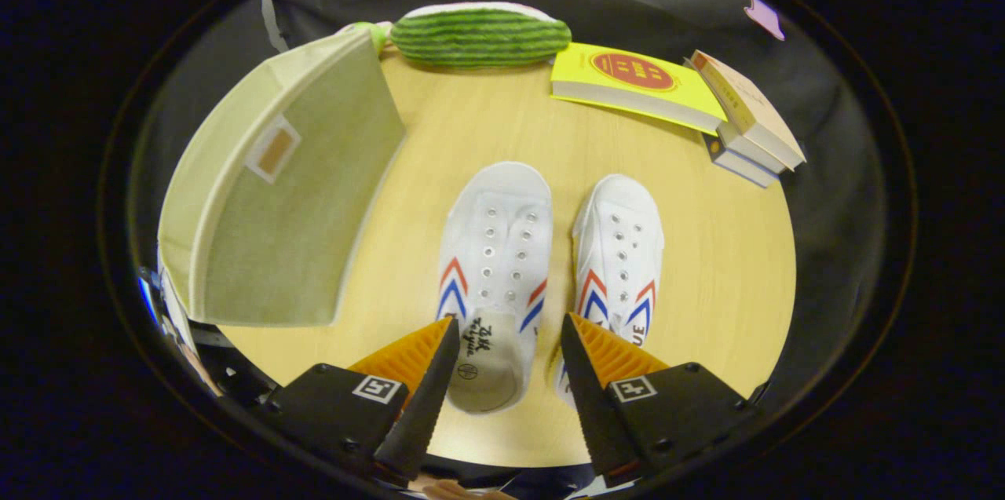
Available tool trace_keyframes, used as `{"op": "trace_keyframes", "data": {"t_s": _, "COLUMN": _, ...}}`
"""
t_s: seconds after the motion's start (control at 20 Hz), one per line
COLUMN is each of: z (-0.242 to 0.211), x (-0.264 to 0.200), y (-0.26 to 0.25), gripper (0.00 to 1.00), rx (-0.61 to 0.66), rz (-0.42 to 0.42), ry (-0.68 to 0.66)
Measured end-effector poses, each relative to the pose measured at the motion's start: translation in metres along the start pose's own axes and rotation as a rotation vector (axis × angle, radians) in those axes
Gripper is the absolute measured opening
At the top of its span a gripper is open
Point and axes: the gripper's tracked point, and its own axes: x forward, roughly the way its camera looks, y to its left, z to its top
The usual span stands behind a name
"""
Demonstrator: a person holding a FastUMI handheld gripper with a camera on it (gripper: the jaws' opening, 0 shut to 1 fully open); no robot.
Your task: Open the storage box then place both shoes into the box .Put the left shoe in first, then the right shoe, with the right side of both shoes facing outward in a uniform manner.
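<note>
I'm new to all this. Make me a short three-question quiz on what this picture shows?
1. True or false: the gripper is shut on a shoe.
2. What lies between the gripper's fingers: A) left shoe, B) yellow book, C) green striped cushion?
3. Fill in: the storage box sits to the ____ of the shoes.

Key: 1 false, its fingers stand open; 2 A; 3 left. The right shoe lies beside the left one.

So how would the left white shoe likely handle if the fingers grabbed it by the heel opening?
The left shoe looks like soft canvas without laces, so its collar probably folds under pressure. It seems light and flat-soled, unlikely to roll. The gripper is open, heel opening between the fingers.
</note>
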Motion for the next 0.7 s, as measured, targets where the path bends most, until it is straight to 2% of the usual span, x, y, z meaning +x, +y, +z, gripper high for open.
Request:
{"op": "trace_keyframes", "data": {"t_s": 0.1, "z": -0.009, "x": 0.014, "y": 0.003, "gripper": 0.65, "rx": 0.038, "rz": 0.036, "ry": 0.069}}
{"op": "trace_keyframes", "data": {"t_s": 0.2, "z": -0.005, "x": 0.030, "y": 0.002, "gripper": 0.38, "rx": 0.055, "rz": 0.062, "ry": 0.085}}
{"op": "trace_keyframes", "data": {"t_s": 0.25, "z": 0.000, "x": 0.038, "y": 0.004, "gripper": 0.28, "rx": 0.057, "rz": 0.081, "ry": 0.073}}
{"op": "trace_keyframes", "data": {"t_s": 0.4, "z": -0.001, "x": 0.039, "y": 0.009, "gripper": 0.14, "rx": 0.131, "rz": 0.127, "ry": 0.091}}
{"op": "trace_keyframes", "data": {"t_s": 0.45, "z": -0.001, "x": 0.038, "y": 0.008, "gripper": 0.06, "rx": 0.147, "rz": 0.140, "ry": 0.088}}
{"op": "trace_keyframes", "data": {"t_s": 0.7, "z": 0.013, "x": 0.004, "y": 0.027, "gripper": 0.06, "rx": 0.240, "rz": 0.307, "ry": 0.015}}
